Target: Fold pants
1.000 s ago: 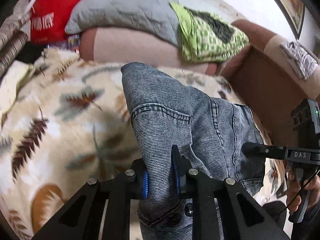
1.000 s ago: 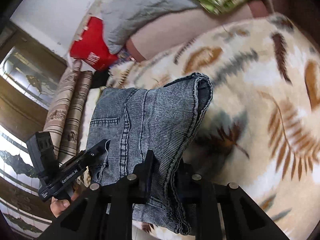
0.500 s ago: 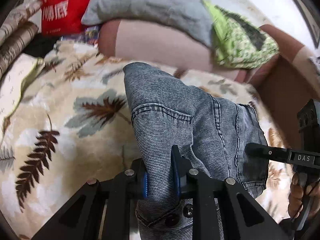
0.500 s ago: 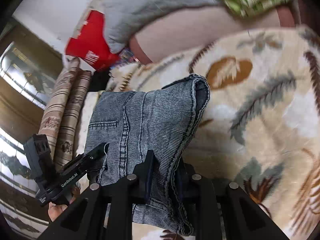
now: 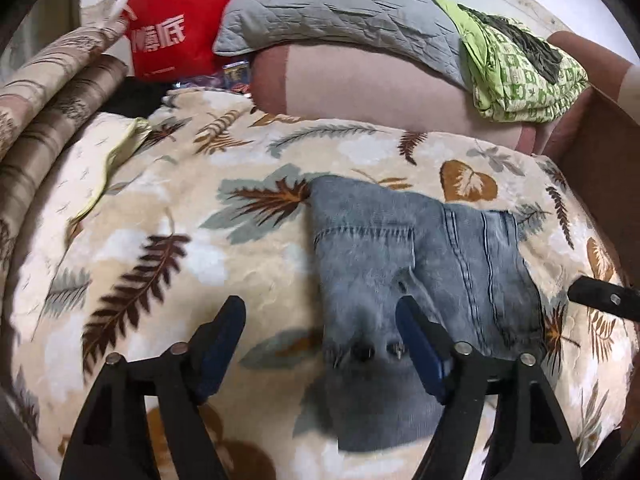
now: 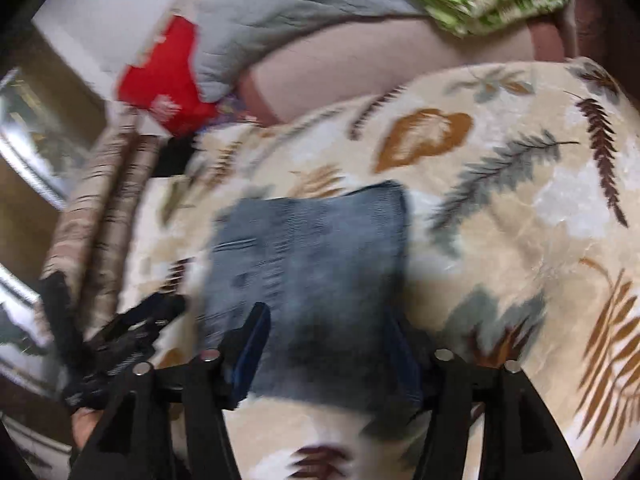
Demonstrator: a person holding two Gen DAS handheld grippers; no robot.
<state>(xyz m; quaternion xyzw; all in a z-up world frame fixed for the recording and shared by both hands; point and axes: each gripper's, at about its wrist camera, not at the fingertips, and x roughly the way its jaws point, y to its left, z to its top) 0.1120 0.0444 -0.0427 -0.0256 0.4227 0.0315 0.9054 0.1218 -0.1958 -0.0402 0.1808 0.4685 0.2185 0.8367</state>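
Between my left gripper's (image 5: 320, 332) opening fingers lie the folded grey-blue denim pants (image 5: 416, 256) on the leaf-print blanket (image 5: 160, 240), released; my right gripper (image 6: 324, 344) opens too.

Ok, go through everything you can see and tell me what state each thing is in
Jeans: folded, lying flat on the leaf-print blanket.
Left gripper: jaws opening, nothing pinched.
Right gripper: jaws opening, jeans edge between them, not pinched.
Grey pillow: lying on the pink bolster.

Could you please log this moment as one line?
phase: release | left tool: opening | right tool: opening | jeans: folded on blanket
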